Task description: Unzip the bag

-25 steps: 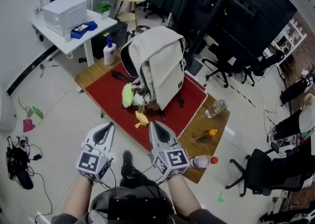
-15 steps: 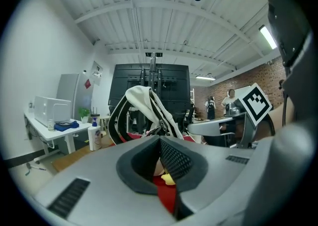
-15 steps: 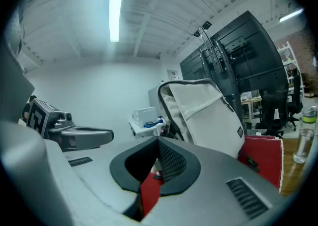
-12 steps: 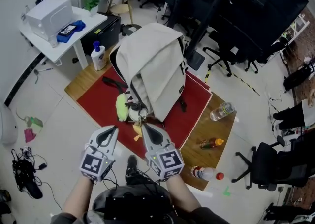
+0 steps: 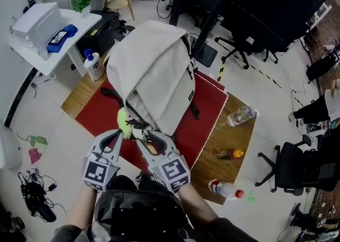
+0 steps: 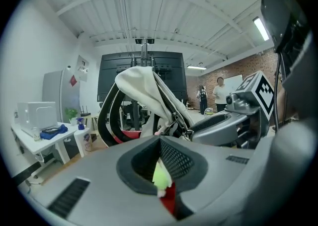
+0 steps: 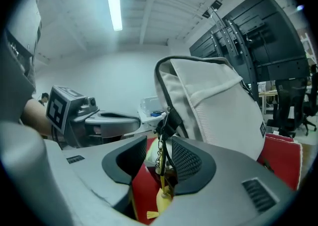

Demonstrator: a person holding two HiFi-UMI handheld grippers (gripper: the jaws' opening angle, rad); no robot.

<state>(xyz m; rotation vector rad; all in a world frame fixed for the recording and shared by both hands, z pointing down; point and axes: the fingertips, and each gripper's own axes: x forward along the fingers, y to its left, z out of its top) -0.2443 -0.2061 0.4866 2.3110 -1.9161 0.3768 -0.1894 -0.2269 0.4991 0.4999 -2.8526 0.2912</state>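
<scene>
A cream backpack [image 5: 159, 71] stands upright on a red mat [image 5: 204, 113]; it also shows in the left gripper view [image 6: 144, 86] and the right gripper view [image 7: 218, 106]. At its lower front hang black zipper pulls with a chain [image 7: 159, 150] and a yellow charm [image 7: 163, 197]. My right gripper [image 5: 144, 135] [image 7: 159, 158] is opening, with the chain hanging between its jaws and neither pad pressing on it. Just to its left, my left gripper [image 5: 118, 133] [image 6: 160, 143] is shut and holds nothing. A green soft toy [image 5: 124, 120] lies beyond its tips.
The mat lies on a low wooden table [image 5: 234, 134] with a clear bottle [image 5: 241, 115], an orange bottle [image 5: 229, 153] and a red-capped bottle [image 5: 226, 189]. A white desk [image 5: 53, 49] and a pump bottle [image 5: 93, 64] stand at the left. Office chairs [image 5: 297, 166] are on the right.
Both grippers have moved forward from the table's near edge up to the bag's lower front. The right gripper's jaws have parted around the hanging chain.
</scene>
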